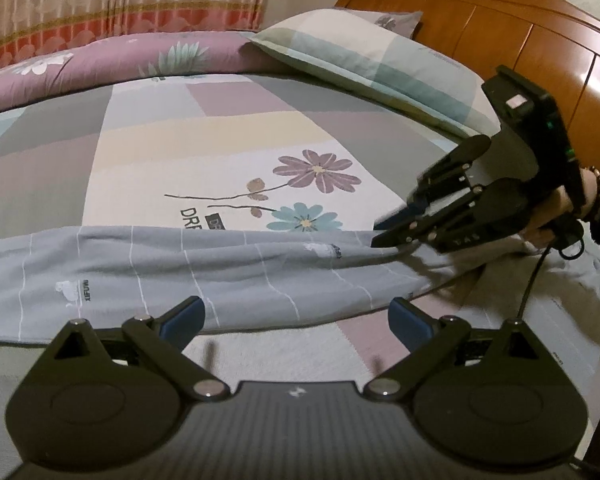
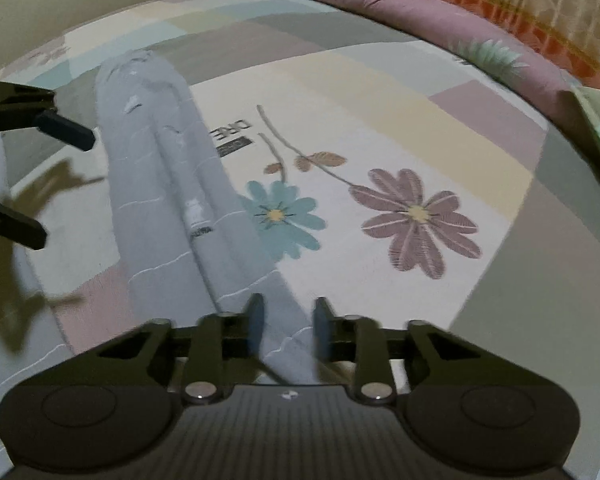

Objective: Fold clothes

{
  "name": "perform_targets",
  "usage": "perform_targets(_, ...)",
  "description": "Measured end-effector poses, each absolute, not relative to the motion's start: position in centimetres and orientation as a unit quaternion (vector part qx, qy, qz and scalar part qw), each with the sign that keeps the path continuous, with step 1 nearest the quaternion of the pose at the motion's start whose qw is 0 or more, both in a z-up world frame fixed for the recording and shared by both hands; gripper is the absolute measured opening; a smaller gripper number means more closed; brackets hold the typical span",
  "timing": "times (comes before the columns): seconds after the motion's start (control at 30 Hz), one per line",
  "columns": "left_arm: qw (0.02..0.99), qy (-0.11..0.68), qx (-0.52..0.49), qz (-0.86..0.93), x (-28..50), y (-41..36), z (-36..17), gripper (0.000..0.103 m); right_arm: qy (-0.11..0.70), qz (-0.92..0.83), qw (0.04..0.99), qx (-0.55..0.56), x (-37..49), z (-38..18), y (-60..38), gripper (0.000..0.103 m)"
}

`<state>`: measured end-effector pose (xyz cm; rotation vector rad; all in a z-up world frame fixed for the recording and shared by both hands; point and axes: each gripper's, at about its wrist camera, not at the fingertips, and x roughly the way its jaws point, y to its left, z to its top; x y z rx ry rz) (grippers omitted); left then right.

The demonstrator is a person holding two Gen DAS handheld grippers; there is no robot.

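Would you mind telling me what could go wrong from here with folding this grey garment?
1. The right gripper is shut on just a pinch of the garment; a pull may slip it free.
2. The left gripper is open and holds nothing, so the cloth may drag and bunch across the bed.
3. The cable hangs by the cloth and may snag.

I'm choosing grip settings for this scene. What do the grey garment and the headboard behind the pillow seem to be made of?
The grey garment looks like soft, matte knit fabric, probably cotton: it drapes in loose rolls and wrinkles, with thin white printed lines. The headboard looks like varnished wood: orange-brown panels with a glossy sheen and light reflections, though a laminate cannot be ruled out.
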<state>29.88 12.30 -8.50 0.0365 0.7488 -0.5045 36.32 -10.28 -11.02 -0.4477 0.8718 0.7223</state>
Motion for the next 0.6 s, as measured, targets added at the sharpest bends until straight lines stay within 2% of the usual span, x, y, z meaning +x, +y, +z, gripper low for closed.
perform_targets(0.1,0.900,0.362,0.016,-0.241,29.9,12.4,-8.5,0.098,0.394,0.337,0.820,-0.242,36.4,-10.7,-9.5,0.004)
perform_targets(0.47,0.903,0.361,0.009,-0.233,29.9,13.1,-8.5,0.098,0.378,0.240,0.870,-0.206,43.6,-9.6,-10.3,0.004)
perform_targets(0.6,0.906,0.358,0.002,-0.225,29.9,13.8,-8.3,0.098,0.383,0.254,0.865,-0.200,44.1,-9.3,-9.6,0.010)
